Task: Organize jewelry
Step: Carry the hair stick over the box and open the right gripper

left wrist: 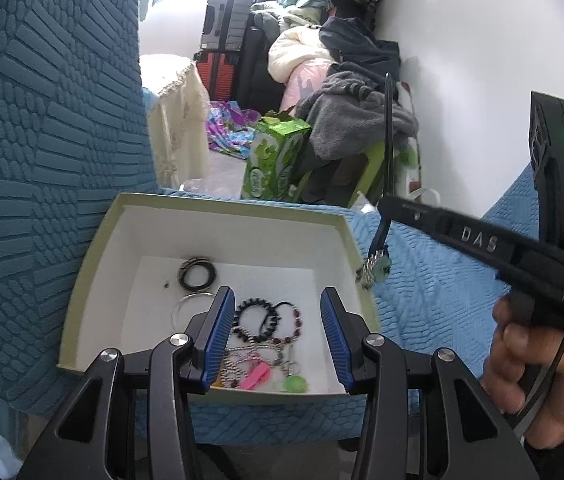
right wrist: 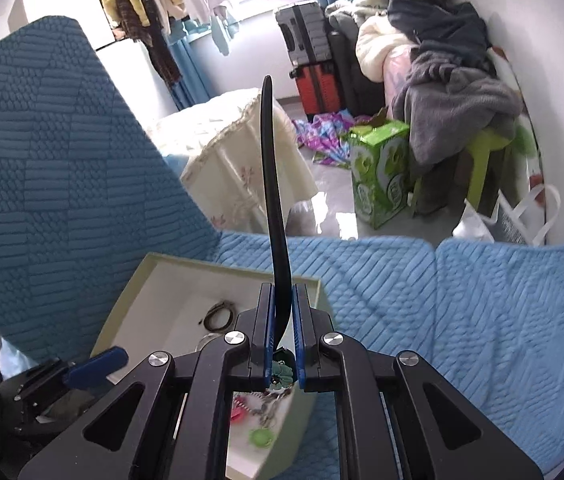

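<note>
A pale green box [left wrist: 94,268] with a white inside sits on a blue quilted cover and holds a black bangle [left wrist: 198,273], a black bead bracelet [left wrist: 256,318], chains, a pink charm [left wrist: 256,378] and a green charm [left wrist: 295,385]. My left gripper [left wrist: 278,336] is open above the box's near side. My right gripper [right wrist: 282,320] is shut on a black hair stick [right wrist: 272,200] with a green tassel ornament [right wrist: 282,372], held beside the box's right rim [right wrist: 310,292]. The stick [left wrist: 388,136] and ornament [left wrist: 376,268] also show in the left wrist view.
A dark blue cushion [left wrist: 42,160] stands left of the box. The light blue cover [right wrist: 462,312] spreads to the right. Beyond are a cream-draped table [right wrist: 234,160], a green carton [right wrist: 382,168], suitcases [right wrist: 310,56] and a pile of clothes [right wrist: 442,60].
</note>
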`<control>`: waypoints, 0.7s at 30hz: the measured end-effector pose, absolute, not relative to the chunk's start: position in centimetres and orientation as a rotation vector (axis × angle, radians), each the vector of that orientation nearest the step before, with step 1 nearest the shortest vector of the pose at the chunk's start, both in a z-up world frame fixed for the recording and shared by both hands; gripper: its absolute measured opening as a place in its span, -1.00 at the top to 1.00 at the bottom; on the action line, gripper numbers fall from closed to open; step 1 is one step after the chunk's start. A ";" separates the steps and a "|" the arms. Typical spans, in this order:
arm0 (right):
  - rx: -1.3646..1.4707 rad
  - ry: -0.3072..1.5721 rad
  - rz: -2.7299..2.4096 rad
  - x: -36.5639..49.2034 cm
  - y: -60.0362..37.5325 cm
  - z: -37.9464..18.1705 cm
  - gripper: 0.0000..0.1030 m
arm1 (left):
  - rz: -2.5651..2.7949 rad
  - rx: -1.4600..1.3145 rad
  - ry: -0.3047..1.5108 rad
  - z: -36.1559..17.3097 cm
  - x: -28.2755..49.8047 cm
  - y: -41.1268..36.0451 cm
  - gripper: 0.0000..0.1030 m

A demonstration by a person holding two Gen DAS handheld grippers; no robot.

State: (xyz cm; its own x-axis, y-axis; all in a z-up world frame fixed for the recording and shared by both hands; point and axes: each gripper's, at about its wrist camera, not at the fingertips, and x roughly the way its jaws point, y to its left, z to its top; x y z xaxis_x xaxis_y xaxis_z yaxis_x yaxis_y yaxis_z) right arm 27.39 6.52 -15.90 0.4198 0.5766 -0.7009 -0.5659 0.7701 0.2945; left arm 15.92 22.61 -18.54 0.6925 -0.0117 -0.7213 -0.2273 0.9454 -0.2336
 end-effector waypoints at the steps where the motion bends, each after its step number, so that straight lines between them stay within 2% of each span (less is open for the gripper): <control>1: 0.009 0.892 0.719 27.0 6.7 -16.3 0.87 | 0.124 -0.321 0.801 -18.5 15.8 22.7 0.12; 11: -0.063 0.948 0.698 24.9 7.6 -19.6 0.86 | 0.141 -0.341 0.801 -18.5 15.7 23.7 0.12; 21: -0.135 0.948 0.681 24.1 8.1 -19.9 0.84 | 0.144 -0.339 0.792 -18.5 15.7 24.2 0.12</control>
State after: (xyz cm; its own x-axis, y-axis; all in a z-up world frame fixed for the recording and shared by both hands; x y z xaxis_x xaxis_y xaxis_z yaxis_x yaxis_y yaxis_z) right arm 24.08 8.08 -19.89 0.3934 0.4781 -0.7853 -0.5916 0.7854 0.1818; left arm 15.67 24.20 -18.45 0.6963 0.0003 -0.7178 -0.2522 0.9364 -0.2442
